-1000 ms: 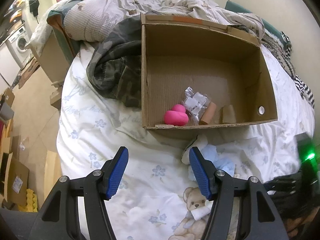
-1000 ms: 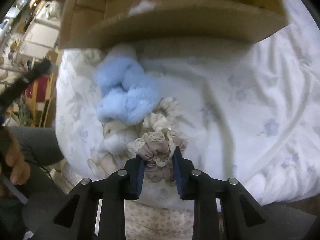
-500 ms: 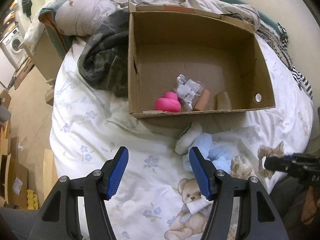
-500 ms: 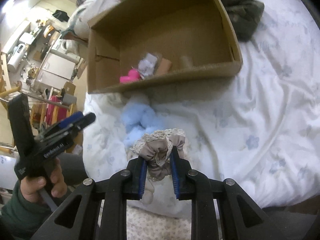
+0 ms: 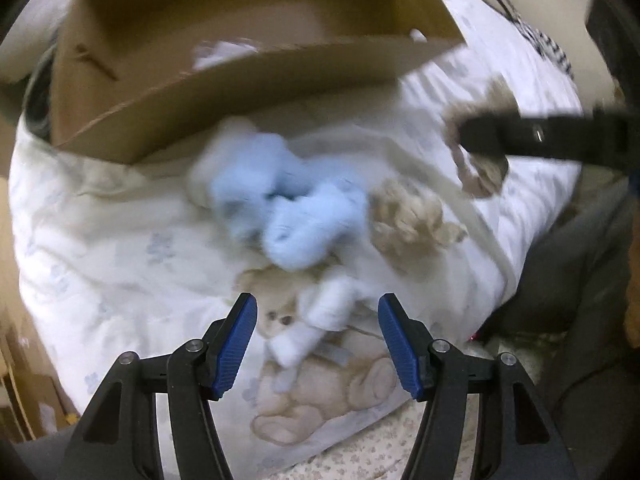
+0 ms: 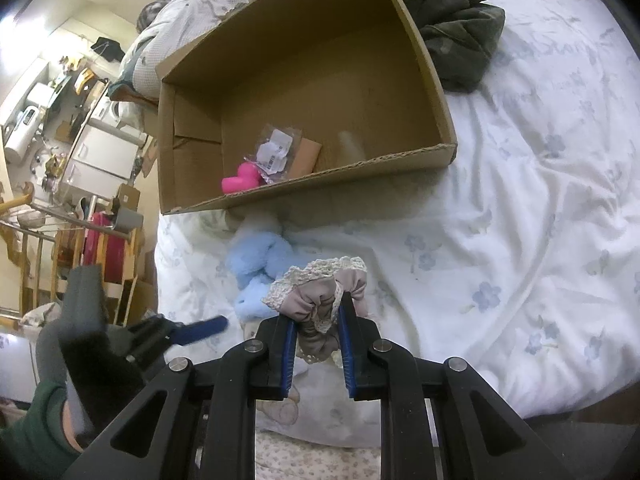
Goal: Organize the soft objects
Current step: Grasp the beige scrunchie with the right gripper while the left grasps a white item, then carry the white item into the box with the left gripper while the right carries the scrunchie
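My right gripper (image 6: 318, 320) is shut on a taupe scrunchie with a cream lace edge (image 6: 320, 284), held above the bed sheet. In the blurred left wrist view the same gripper (image 5: 468, 136) comes in from the right with the scrunchie (image 5: 480, 176) hanging from it. My left gripper (image 5: 318, 320) is open and points down over a white rolled cloth (image 5: 324, 316) on a teddy-bear print. Just beyond lie a fluffy light-blue item (image 5: 288, 208) and a beige scrunchie (image 5: 408, 216). The open cardboard box (image 6: 400, 160) stands behind them.
Inside the box lie a pink item (image 6: 240, 180), a clear plastic packet (image 6: 274, 152) and a brown piece (image 6: 308, 154). A dark camouflage garment (image 6: 456, 40) is heaped beside the box. The bed edge falls to cluttered floor and furniture (image 6: 80, 152) on the left.
My left gripper tilted down and dropped toward the pile of soft things, still open. My right gripper lifted the lace-edged scrunchie off the bed and now looks at the box.
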`<state>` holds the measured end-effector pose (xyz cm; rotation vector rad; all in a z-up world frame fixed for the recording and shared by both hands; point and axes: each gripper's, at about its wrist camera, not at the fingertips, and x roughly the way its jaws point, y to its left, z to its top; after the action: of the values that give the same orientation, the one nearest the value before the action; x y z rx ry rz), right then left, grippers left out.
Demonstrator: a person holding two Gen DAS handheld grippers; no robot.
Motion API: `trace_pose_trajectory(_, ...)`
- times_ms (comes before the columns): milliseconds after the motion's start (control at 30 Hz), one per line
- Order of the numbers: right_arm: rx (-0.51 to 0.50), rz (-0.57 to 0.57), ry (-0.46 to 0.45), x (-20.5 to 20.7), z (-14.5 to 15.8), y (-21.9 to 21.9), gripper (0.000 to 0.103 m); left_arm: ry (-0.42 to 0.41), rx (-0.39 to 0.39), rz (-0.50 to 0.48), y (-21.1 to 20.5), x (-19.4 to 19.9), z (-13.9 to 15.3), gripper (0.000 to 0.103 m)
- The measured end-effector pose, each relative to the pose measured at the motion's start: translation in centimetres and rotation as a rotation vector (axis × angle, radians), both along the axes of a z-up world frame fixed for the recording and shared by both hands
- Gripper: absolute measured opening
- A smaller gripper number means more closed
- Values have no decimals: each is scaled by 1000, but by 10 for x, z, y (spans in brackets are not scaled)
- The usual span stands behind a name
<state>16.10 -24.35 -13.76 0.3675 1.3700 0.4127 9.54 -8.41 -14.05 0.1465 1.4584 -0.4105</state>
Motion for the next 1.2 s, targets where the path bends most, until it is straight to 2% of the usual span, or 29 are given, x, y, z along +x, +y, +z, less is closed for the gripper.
trace_pose_trajectory(100,-10,3,5,1,-2,2,21,-6,28,-31,-10,0,-7,57)
trace_pose_trajectory(167,-11,0,5,2,-3,4,21,3,29,-42,-15,1,-11,43)
trace_pose_trajectory(200,-11,0,5,3,-4,4,21,15,24,-44,-16,1,-13,30)
trace_pose_trajectory(233,-11,1,4,3,-3,5,21,26,18,-43,-16,2,-15,22)
trace_pose_trajectory(300,-14,4,2,3,-4,6,21,23,11,-37,-15,2,-13,19)
trace_pose_trajectory(433,-13,11,1,3,-4,7,21,3,5,4,-4,5,-4,18)
trace_pose_trajectory(667,-7,14,-1,3,-3,9,21,34,30,132,31,9,-6,18)
trace_pose_trajectory(767,-6,17,-5,3,-2,13,21,19,99,156,45,10,-8,18)
trace_pose_trajectory(867,-7,23,-9,4,-1,16,21,24,133,231,70,14,-12,18)
trace_pose_trajectory(1067,-4,18,-19,3,1,16,21,-64,169,366,104,22,6,18)
trace_pose_trajectory(1200,5,12,-47,3,8,15,21,-149,174,411,109,28,21,18)
